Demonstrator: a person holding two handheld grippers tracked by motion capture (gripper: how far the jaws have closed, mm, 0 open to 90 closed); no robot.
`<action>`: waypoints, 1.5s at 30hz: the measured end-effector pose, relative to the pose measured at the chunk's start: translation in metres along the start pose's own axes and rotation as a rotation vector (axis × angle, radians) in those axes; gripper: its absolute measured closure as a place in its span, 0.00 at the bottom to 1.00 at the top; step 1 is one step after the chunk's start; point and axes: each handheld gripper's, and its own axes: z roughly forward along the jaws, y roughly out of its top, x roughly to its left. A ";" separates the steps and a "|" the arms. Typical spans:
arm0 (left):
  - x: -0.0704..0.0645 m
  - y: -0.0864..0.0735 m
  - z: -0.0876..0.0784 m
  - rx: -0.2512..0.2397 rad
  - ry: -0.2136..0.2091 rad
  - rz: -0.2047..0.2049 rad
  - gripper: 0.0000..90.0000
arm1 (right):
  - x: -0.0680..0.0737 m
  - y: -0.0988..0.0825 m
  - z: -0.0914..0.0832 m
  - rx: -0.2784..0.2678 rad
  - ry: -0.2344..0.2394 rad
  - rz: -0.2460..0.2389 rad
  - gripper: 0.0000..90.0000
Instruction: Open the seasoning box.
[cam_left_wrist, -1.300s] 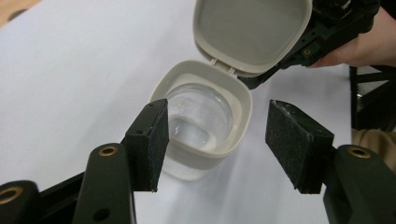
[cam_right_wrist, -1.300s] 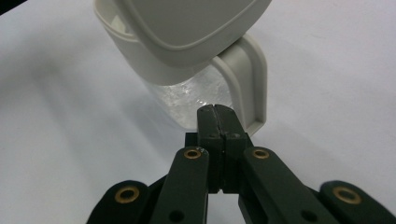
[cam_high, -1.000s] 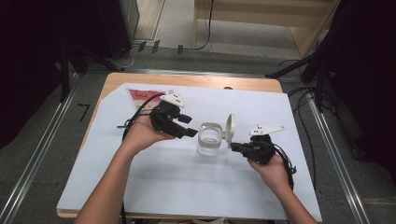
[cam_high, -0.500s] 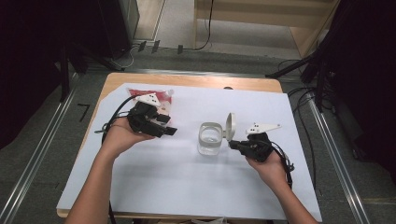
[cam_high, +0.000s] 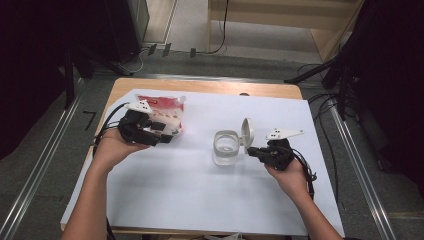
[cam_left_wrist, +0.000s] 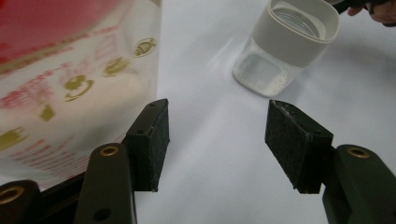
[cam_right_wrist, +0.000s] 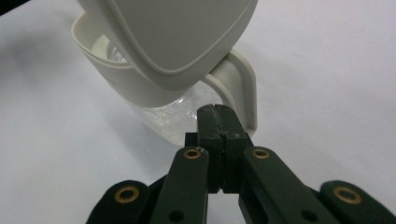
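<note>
Found the left tongs (cam_high: 162, 136) moved across the counter (cam_high: 200, 200) since a second ago: away from the clear jar (cam_high: 226, 147) and over to the red-and-white printed bag (cam_high: 165, 107) at the far left. Confirmed released, with nothing between the pads. Seen from the left gripper view, standing just beside the bag (cam_left_wrist: 70, 84), near its lower edge, without contact that can be verified. Noted the jar (cam_left_wrist: 285, 46) well apart from them there, farther across the white sheet.

Found the right tongs (cam_high: 251, 150) kept in place at the jar's right side. Confirmed clenched in the right gripper view (cam_right_wrist: 218, 116), pads pressed flat together, nothing visible between them. Located the tips right at the looped handle (cam_right_wrist: 243, 88) of the jar (cam_right_wrist: 154, 93); cannot tell whether touching or merely close.

Recorded the jar upright near the middle of the counter, hinged lid (cam_high: 246, 132) swung up and standing open, mouth exposed. Checked the lid (cam_right_wrist: 173, 37) from the right side: tilted back over the rim, not shut.

Judged as follows: opening of the jar done, attention now turned to the bag, presumably as the source of whatever goes into the jar. Expected next: closing on the bag's edge, lifting, carrying toward the open mouth. Flagged as a risk: soft, slippery film, likely to sag or slide in a pinch taken too near the edge.
</note>
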 end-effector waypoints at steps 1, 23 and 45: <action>0.002 0.000 -0.002 -0.008 0.009 -0.006 0.46 | 0.000 0.000 -0.001 0.000 0.008 0.001 0.94; 0.050 -0.026 -0.042 -0.026 0.152 -0.113 0.45 | 0.005 -0.011 -0.022 -0.032 0.007 -0.022 0.68; 0.064 0.010 -0.008 -0.060 0.165 -0.069 0.44 | 0.005 -0.021 -0.018 0.021 -0.027 -0.029 0.66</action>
